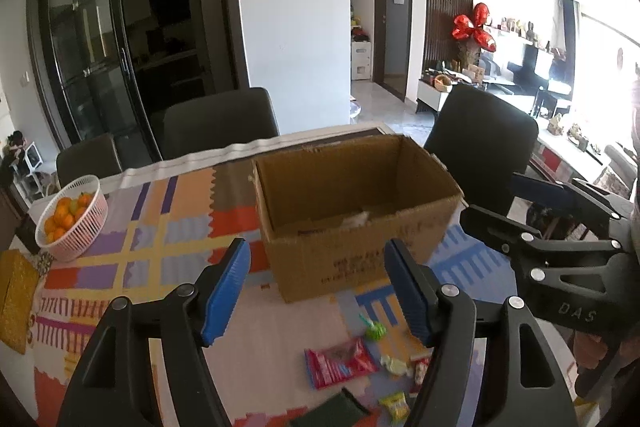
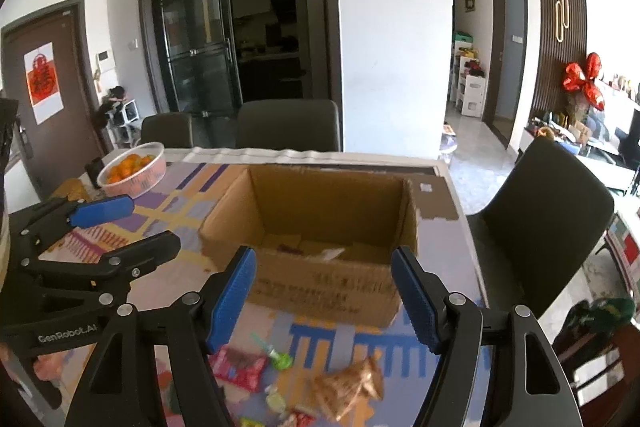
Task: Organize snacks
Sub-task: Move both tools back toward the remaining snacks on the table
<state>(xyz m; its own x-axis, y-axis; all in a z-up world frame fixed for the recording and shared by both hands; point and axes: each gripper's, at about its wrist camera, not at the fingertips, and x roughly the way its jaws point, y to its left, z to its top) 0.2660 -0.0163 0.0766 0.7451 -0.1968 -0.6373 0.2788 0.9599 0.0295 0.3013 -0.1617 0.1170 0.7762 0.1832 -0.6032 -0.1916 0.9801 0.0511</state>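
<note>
Here, the left wrist view. My left gripper (image 1: pixel 318 291): jaws spread wide, blue pads bare, nothing held, raised above the patterned tablecloth (image 1: pixel 168 227). Cardboard box (image 1: pixel 352 211): open-topped, just beyond the fingertips and a little right of centre, a few pale items lying on its floor. Red snack packet (image 1: pixel 340 361): flat on the cloth, near side of the box, below and between my fingers. Green wrapped candy (image 1: pixel 374 329): just beyond the red packet, nearer the box. Pale green sweet (image 1: pixel 396 365): just right of the red packet. Yellow-green packet (image 1: pixel 394 405): nearest edge of the frame. Pink basket (image 1: pixel 74 217) of oranges: far left on the table, well apart from the box. My right gripper (image 1: pixel 516 199): at the right edge, jaws parted, empty.

Next, the right wrist view. My right gripper (image 2: pixel 324 297): jaws wide apart, nothing between the pads, held above the table. Cardboard box (image 2: pixel 316 227): straight ahead, just past the fingertips, contents blurred. Brown snack bag (image 2: pixel 348 387): on the cloth near the box, below the right finger. Red snack packet (image 2: pixel 240 369) and green wrapped candy (image 2: pixel 280 361): near, below the left finger. Pink basket (image 2: pixel 134 171): far left. My left gripper (image 2: pixel 132 227): at the left edge, open, empty.
</note>
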